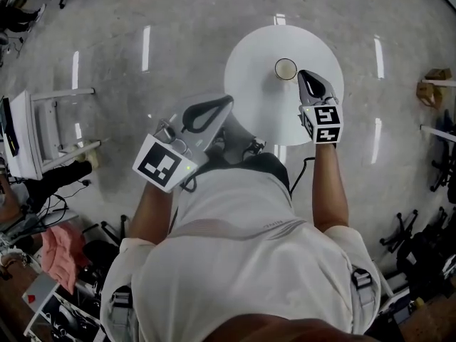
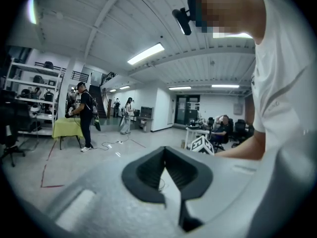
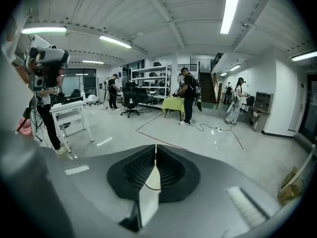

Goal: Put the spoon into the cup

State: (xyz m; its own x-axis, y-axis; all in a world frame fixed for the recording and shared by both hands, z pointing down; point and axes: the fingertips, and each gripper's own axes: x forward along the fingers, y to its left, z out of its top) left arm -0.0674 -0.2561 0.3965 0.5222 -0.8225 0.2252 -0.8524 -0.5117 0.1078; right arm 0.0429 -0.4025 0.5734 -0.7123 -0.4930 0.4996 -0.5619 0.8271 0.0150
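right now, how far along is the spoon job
Done: nothing I can confirm; no spoon shows on the white table or sticking out of the cup. In hand: nothing; the right gripper, beside the cup, and the left gripper, off the table's edge, both have fingers together and empty. Left: cannot tell whether the job is unstarted or finished; the cup's inside is too small to read.

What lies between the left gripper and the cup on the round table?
Only bare white tabletop lies between the left gripper and the cup; the head view shows it.
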